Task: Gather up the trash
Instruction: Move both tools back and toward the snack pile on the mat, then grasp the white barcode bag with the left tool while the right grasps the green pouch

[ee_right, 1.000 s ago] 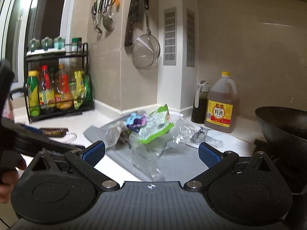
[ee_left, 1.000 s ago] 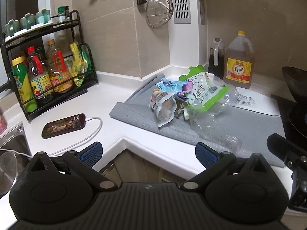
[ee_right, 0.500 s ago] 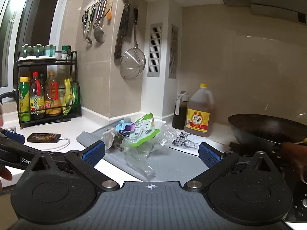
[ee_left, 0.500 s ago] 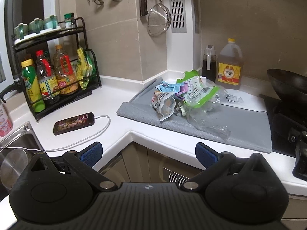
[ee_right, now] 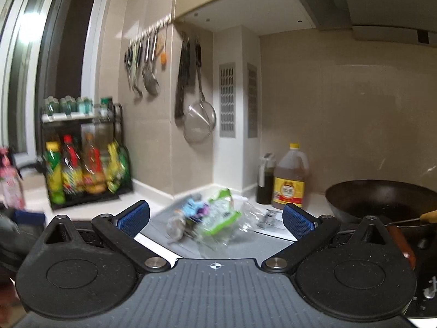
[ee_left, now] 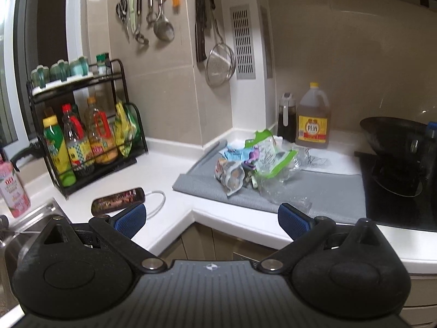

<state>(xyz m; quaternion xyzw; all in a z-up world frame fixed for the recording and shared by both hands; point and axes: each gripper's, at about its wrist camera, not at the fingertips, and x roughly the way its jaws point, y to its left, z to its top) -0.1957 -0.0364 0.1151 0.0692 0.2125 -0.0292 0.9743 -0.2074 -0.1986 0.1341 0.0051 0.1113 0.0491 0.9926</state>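
White countertop [ee_left: 169, 169] wraps an inside corner under beige wall tiles in the left wrist view. On it a grey mat [ee_left: 327, 191] carries the trash pile [ee_left: 254, 164]: crumpled wrappers and clear plastic bags, one edged in green. Behind the pile stand a dark cruet [ee_left: 286, 119] and a yellow-capped jug [ee_left: 312, 117] of brown liquid. A black rack [ee_left: 82, 125] to the left holds sauce bottles and a yellow-green packet, with small green jars on its top shelf. A phone [ee_left: 117, 201] on a white cable lies on the counter near the front edge. A dark wok [ee_left: 393, 136] sits on the hob at right. The left gripper [ee_left: 211, 217] hangs in front of the counter, jaws spread wide, holding nothing.

From the right wrist, blurred, the trash pile [ee_right: 207, 216] lies between the parted pads of the right gripper [ee_right: 215, 217], which is empty and short of the mat. A strainer [ee_right: 199, 125] and ladles hang on the wall above.
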